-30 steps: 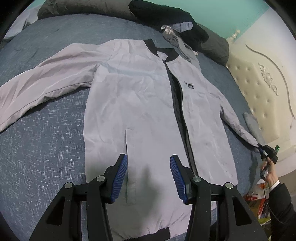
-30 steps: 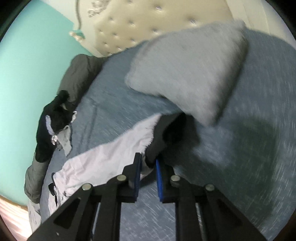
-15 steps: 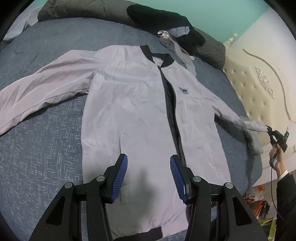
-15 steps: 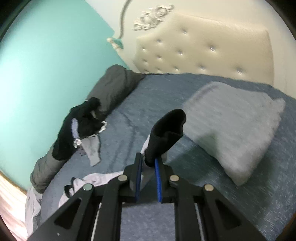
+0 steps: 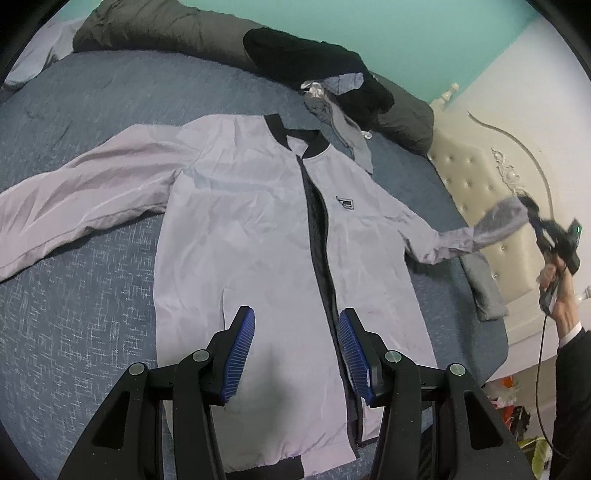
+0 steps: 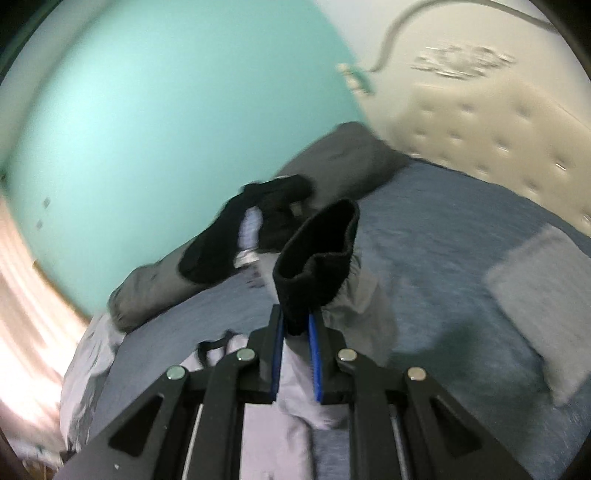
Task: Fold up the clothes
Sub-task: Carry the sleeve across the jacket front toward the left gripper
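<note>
You had open blue bedspread (image 5: 74,325) along the bed's left side, below the jacket's (image 5: 251,236) spread left sleeve (image 5: 74,206), with nothing lying there. At the far edge, dark pillows (image 5: 155,33) and a heap of black clothes (image 5: 314,70) blocked the way, a grey garment (image 5: 347,129) trailing from them to just beside the jacket's collar. Toward the right edge, a grey cushion (image 6: 535,295) lay near the tufted headboard (image 6: 498,136), and the lifted right sleeve (image 5: 480,232) crossed the air above that gap.
</note>
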Demonstrator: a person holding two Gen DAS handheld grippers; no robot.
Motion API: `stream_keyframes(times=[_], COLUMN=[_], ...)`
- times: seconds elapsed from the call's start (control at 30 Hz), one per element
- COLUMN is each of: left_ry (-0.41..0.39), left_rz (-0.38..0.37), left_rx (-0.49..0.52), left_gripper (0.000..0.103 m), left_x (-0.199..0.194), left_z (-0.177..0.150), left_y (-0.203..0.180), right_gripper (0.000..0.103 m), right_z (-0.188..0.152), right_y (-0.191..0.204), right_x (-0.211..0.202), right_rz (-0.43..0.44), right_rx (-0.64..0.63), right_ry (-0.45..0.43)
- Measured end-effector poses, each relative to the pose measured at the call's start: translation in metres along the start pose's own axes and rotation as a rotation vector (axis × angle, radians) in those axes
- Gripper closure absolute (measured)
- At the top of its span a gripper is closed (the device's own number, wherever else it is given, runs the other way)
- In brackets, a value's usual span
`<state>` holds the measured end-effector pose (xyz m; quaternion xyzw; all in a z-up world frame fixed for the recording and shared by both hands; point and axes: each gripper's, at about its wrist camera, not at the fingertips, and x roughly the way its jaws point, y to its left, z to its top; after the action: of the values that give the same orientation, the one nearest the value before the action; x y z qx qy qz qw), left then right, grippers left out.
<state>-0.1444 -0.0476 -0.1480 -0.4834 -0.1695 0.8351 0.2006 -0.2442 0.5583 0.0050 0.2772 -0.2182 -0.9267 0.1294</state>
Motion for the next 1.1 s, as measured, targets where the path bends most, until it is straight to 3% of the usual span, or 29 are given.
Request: stream_keyframes(times=[0.3, 0.67, 0.9, 1.1], left_ry=[-0.033, -0.047, -0.054, -0.028], left_rz=[-0.001, -0.015, 0.01, -0.003], left_rx=[-0.03, -0.074, -0.087, -0.134], left_gripper=[0.051, 0.051, 0.051, 0.05], left_x=[-0.023, -0.034, -0.046, -0.035], left_z=[-0.003, -0.01, -0.012, -0.015], left_y=[0.023, 0.049, 0.068, 0.087], right_gripper=[0.091, 0.092, 0.092, 0.092], right_z=[-0.025, -0.128, -0.224, -0.311], right_y=[0.154, 0.295, 0.33, 0.333], right_x=[0.057, 0.112, 0.151, 0.177], right_rz=[0.209, 0.447, 0.523, 0.528], right_rx=[-0.225, -0.405, -0.436, -0.468], right_ry=[0.107, 0.306, 0.482, 0.656])
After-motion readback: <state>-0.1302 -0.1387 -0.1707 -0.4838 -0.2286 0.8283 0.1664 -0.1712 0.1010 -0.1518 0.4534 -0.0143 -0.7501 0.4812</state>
